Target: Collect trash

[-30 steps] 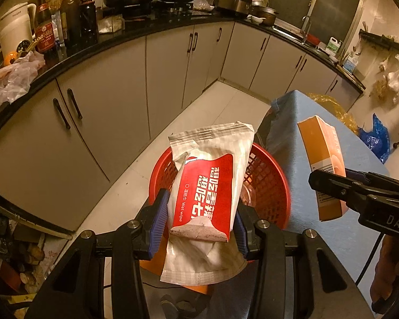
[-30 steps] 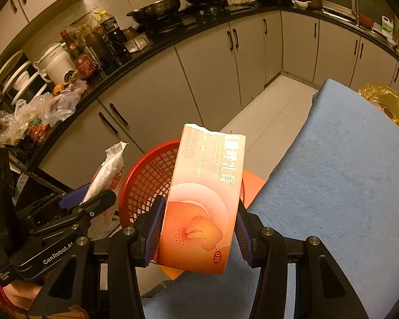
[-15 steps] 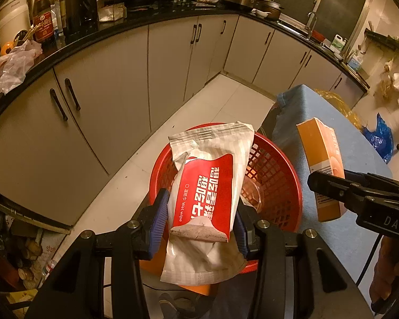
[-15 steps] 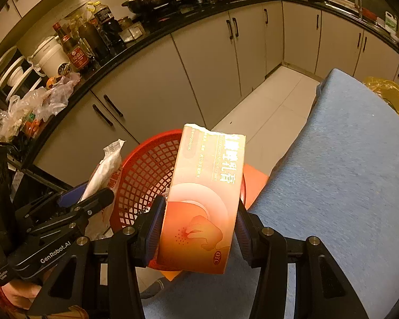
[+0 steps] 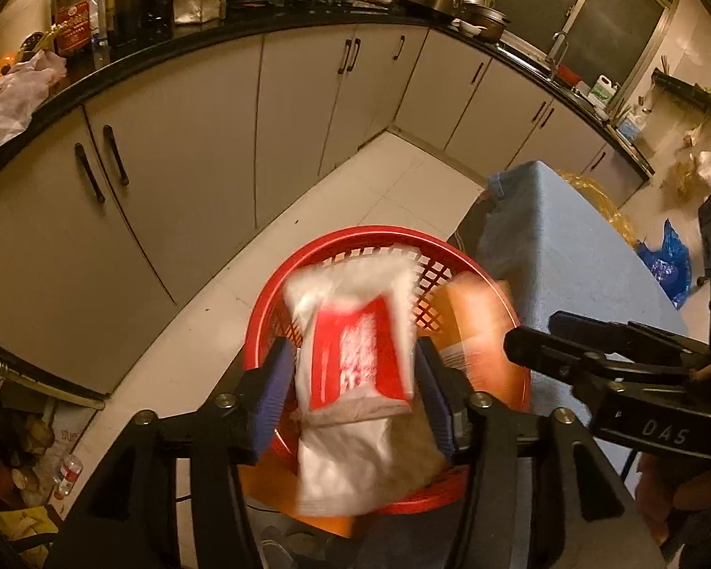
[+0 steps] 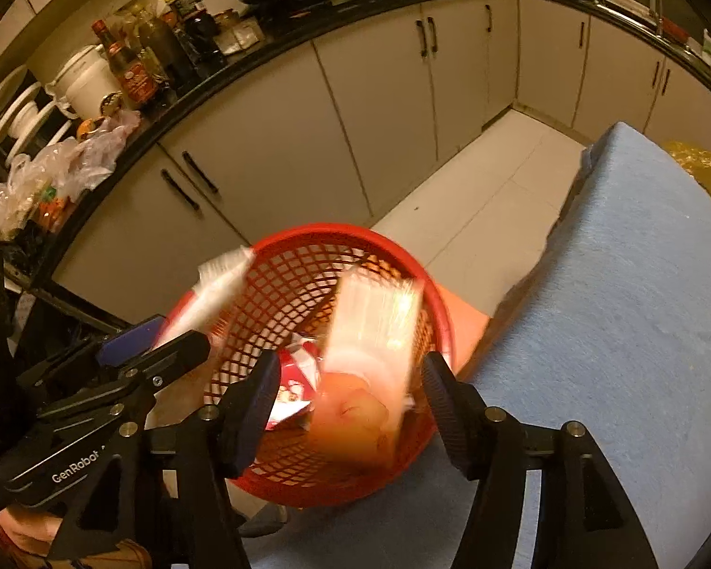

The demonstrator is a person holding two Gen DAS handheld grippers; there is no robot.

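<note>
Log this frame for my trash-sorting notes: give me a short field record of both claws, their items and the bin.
left claw: open, fingers apart from the blurred wet wipe pack
right claw: open, orange box blurred between its fingers
bin: red mesh basket, below both items
basket contents: a red-and-white wrapper
beside basket: blue cloth table

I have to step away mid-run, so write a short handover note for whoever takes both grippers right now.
Left gripper: jaws open, the red-and-white wet wipe pack blurred between them, apparently dropping into the red basket.
Right gripper: jaws open, the orange box blurred, falling into the same basket.
Done: both items released over the basket, which sits beside the blue-covered table.
Left: confirm both landed inside, then look for more trash.
</note>
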